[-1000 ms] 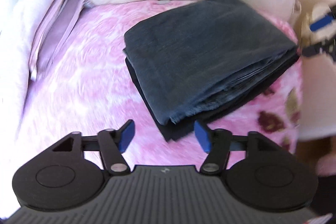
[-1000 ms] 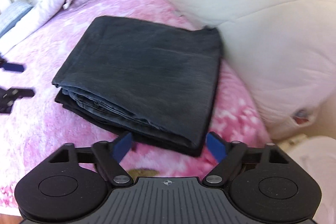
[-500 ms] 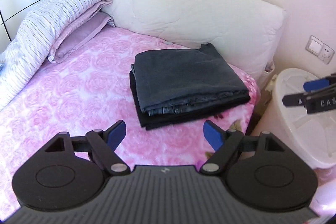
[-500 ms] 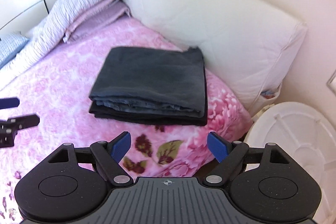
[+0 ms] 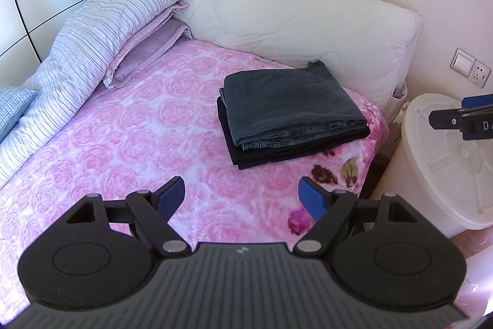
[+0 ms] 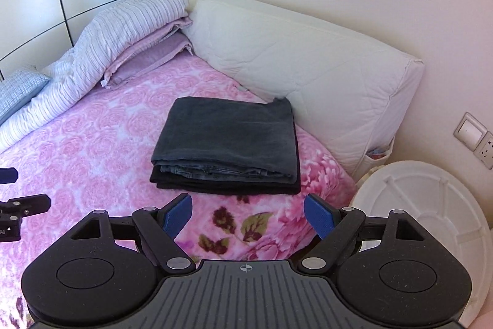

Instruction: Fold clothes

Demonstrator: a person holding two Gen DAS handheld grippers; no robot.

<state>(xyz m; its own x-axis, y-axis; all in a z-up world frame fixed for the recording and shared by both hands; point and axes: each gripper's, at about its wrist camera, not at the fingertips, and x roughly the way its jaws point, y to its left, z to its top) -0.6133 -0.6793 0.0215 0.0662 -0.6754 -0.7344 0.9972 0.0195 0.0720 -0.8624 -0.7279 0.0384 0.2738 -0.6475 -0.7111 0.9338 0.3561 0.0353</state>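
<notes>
Near the bed's corner, the folded dark-grey denim garment rests on a folded black one, beside the white headboard cushion. Left claw and right claw hang spread, empty. Sitting seemingly close to the edge, a nudge could topple the stack.

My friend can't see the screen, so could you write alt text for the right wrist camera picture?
A folded stack of dark clothes lies on a pink flowered bedspread, near a white padded headboard. In front, the right gripper is open and holds nothing. Striped bedding is piled at the back left, and a white round lid sits beside the bed.
</notes>
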